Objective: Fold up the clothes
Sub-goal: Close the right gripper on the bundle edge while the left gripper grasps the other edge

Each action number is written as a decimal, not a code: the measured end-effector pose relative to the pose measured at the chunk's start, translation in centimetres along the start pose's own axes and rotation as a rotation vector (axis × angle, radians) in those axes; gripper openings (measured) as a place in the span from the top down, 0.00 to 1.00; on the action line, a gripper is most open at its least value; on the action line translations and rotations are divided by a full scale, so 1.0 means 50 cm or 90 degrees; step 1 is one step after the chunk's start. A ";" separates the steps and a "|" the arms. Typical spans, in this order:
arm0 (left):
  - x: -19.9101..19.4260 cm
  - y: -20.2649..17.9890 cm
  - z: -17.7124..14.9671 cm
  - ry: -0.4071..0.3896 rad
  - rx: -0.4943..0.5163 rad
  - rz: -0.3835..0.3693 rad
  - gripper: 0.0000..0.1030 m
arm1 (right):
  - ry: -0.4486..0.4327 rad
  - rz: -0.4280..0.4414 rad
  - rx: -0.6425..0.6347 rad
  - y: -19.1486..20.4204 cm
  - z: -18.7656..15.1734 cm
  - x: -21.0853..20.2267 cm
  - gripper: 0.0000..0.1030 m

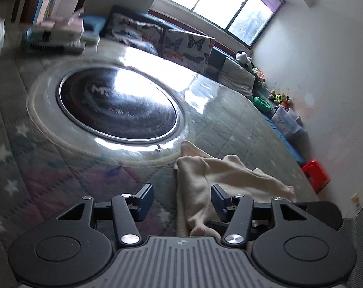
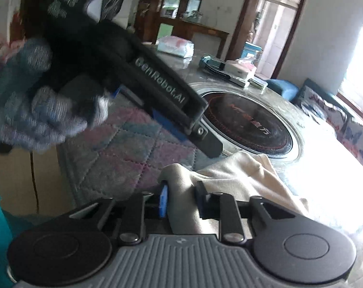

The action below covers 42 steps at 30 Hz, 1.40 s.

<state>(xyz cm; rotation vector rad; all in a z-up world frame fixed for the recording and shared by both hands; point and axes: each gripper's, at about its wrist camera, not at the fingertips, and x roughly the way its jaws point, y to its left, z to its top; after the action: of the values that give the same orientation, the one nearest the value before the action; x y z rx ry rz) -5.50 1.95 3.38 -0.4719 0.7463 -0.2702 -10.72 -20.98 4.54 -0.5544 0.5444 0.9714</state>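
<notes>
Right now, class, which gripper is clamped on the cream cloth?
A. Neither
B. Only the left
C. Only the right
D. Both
C: the right gripper has its jaws closed on a fold of the cream cloth, while the left gripper stands open, the cloth lying loose between its fingers.

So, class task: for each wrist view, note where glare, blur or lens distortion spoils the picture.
Left wrist view: window glare whitens the round black glass cooktop; the stacked boxes top left are motion-blurred; fisheye bends the window frame. Right wrist view: daylight blows out the right side beyond the cream cloth; the grey knitted glove is blurred.
</notes>
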 end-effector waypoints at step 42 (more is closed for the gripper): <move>0.070 -0.026 0.015 0.073 -0.097 -0.010 0.84 | -0.041 -0.215 0.404 -0.241 -0.215 -0.204 0.69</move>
<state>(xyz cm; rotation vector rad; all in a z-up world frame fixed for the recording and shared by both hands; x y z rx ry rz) -2.62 -0.34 2.47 -0.6113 0.8792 -0.2574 -6.77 -39.63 5.58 -0.0381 0.6395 0.4521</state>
